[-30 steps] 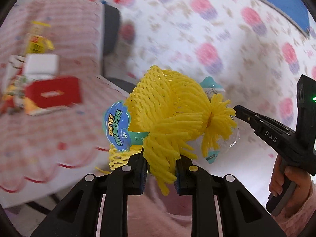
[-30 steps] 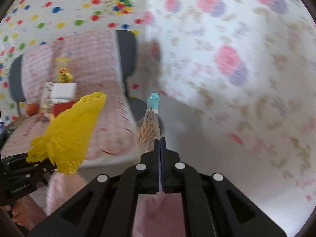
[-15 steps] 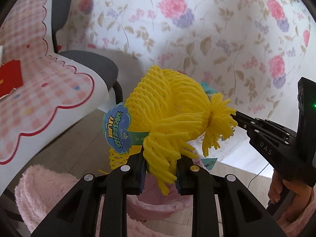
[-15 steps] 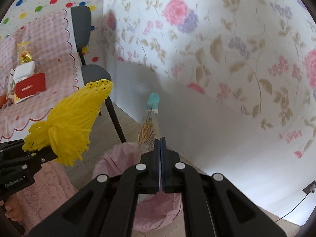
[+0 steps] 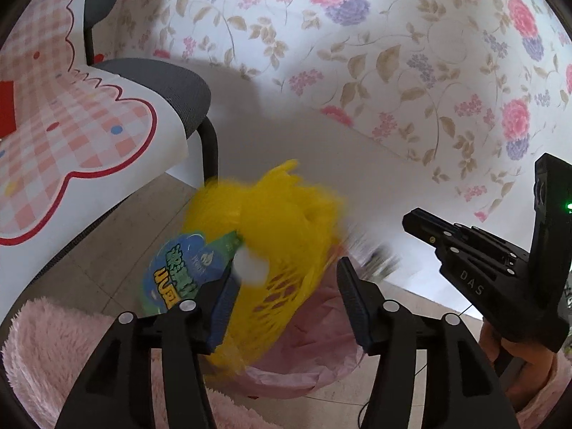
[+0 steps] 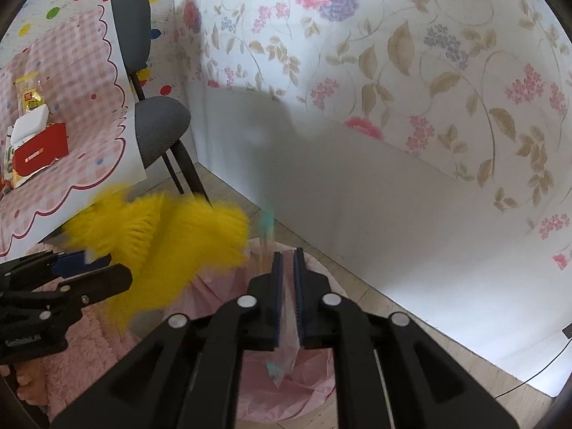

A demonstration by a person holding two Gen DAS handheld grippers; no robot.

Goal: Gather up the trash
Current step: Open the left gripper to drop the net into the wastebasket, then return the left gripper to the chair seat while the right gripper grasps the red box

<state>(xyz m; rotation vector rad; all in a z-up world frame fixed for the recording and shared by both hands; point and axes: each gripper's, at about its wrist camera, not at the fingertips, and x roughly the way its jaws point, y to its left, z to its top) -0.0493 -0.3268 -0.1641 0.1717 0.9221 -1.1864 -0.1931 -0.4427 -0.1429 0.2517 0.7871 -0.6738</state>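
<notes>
both grippers' jaws are opening, left gripper [image 5: 286, 304] freeing a yellow foam fruit net [image 5: 271, 236], right gripper [image 6: 287, 296] a clear wrapper [image 6: 282, 354]; either could miss the pink-lined bin [image 6: 304, 386] below.

- A grey chair [image 6: 157, 121] stands far left, by the flowery wall [image 6: 411, 53].
- A pink checked tablecloth [image 5: 64, 136] hangs left.
- A fluffy pink rug [image 5: 46, 339] lies near left.
</notes>
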